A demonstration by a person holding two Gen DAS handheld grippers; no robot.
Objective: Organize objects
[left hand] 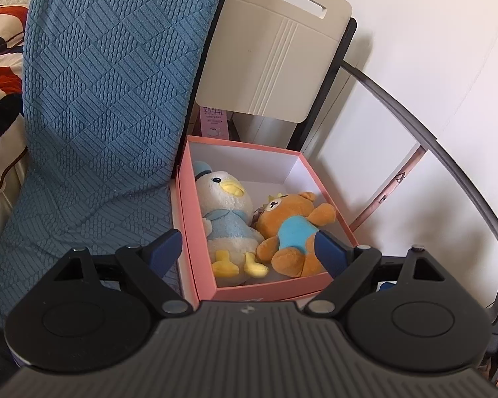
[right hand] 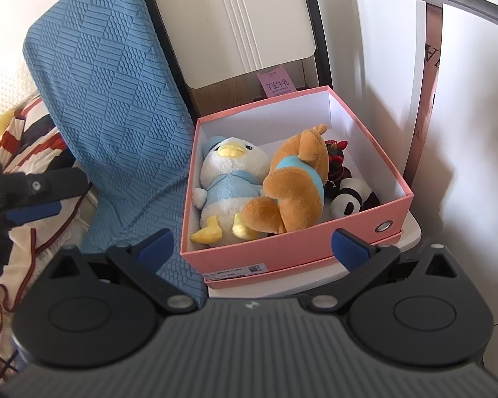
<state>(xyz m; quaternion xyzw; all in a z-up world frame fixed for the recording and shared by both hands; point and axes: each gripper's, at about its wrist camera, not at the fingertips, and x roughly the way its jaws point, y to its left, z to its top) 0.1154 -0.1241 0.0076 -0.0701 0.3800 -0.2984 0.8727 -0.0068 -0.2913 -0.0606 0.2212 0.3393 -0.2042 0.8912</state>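
Observation:
A pink box (left hand: 186,212) with a white inside stands on a white stool (right hand: 411,232); it also shows in the right wrist view (right hand: 282,248). In it lie a white duck plush in blue (left hand: 225,205) (right hand: 229,172), an orange bear plush with a blue belly (left hand: 292,232) (right hand: 295,185), a panda plush (right hand: 352,200) and a dark red toy (right hand: 337,159). My left gripper (left hand: 249,252) is open and empty, just above the box's near edge. My right gripper (right hand: 252,248) is open and empty in front of the box. The left gripper's fingers (right hand: 33,214) show at the far left of the right wrist view.
A blue textured cover (left hand: 109,99) (right hand: 116,99) drapes a sofa left of the box. A cream chair back (left hand: 279,56) (right hand: 235,23) and a pink carton (left hand: 214,122) (right hand: 277,84) stand behind it. White wall (left hand: 415,66) at right. Patterned bedding (right hand: 26,139) at far left.

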